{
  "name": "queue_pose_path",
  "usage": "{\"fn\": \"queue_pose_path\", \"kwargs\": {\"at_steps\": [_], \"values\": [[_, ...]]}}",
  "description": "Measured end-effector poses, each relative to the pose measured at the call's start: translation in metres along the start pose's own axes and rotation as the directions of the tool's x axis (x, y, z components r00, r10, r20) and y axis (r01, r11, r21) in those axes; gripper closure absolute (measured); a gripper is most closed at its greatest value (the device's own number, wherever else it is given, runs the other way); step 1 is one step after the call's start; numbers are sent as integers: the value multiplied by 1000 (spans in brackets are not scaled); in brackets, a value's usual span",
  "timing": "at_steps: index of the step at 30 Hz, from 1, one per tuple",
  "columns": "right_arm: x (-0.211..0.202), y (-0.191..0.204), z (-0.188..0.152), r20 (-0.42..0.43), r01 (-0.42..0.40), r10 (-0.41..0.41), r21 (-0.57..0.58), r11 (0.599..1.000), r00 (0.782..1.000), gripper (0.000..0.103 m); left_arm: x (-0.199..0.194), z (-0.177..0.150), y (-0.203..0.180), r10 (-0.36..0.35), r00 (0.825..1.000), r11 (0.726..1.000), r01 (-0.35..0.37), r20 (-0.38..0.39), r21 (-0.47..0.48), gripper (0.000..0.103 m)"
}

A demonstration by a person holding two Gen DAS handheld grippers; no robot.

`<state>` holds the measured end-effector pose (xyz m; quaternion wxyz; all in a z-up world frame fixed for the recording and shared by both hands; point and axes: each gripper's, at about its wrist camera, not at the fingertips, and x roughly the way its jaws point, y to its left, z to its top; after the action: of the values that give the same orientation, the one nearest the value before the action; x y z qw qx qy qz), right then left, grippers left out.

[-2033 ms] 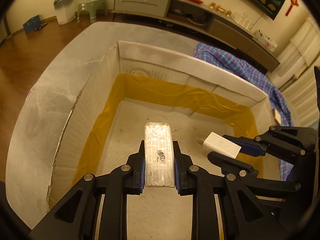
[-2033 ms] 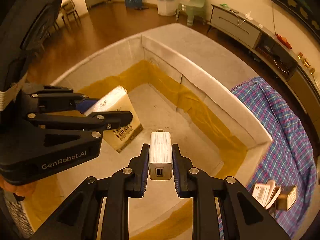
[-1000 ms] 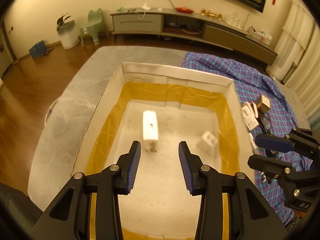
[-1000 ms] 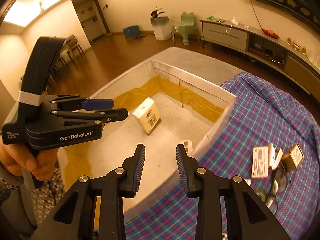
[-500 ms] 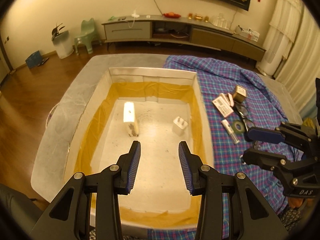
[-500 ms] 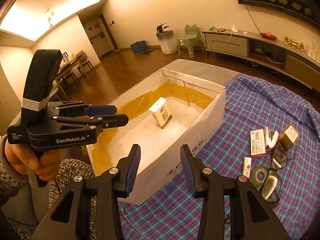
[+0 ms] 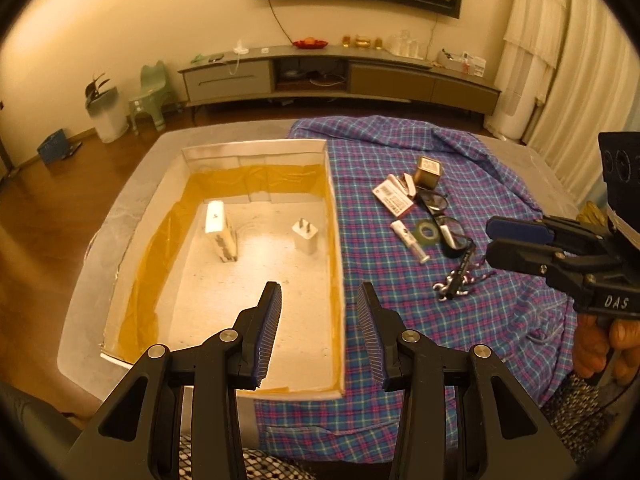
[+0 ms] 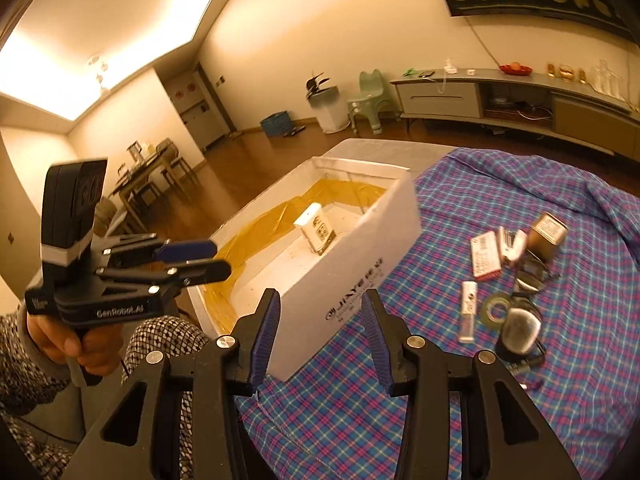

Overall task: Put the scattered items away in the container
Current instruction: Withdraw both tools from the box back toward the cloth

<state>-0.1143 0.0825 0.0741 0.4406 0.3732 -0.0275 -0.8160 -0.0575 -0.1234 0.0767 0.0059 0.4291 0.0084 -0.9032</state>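
The left gripper [image 7: 318,300] and right gripper [image 8: 320,308] were matte black, with silver screws at the joints and ribbed blue pads. White lettering marked their bodies: "GenRobot.AI" and "DAS". Bare-skinned hands gripped the handles; the left hand [image 8: 74,344] emerged from a checked sleeve.

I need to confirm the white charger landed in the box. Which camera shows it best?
The left wrist view: the white charger stands unobstructed on the box floor. In the right wrist view the near wall of the box hides it.
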Motion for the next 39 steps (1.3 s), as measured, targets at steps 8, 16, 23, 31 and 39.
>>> {"fn": "queue_pose_path", "kwargs": {"at_steps": [8, 16, 23, 31, 39], "values": [[6, 22, 13, 11, -46, 47, -53, 997, 999, 57, -11, -9, -4, 60, 998, 998, -60, -11, 7, 61], [9, 43, 2, 7, -50, 52, -133, 990, 999, 57, -19, -18, -8, 79, 997, 997, -79, -15, 25, 61], [-29, 12, -15, 51, -10, 15, -85, 996, 999, 56, -12, -25, -40, 19, 999, 997, -17, -29, 70, 61], [-75, -56, -24, 135, 89, -97, 62, 994, 986, 50, 17, -31, -94, -81, 993, 988, 91, -87, 122, 59], [-46, -121, -52, -39, 323, -320, 102, 941, 946, 50, 76, -27, -140, -154, 981, 968, 174, -118, 181, 57]]}}
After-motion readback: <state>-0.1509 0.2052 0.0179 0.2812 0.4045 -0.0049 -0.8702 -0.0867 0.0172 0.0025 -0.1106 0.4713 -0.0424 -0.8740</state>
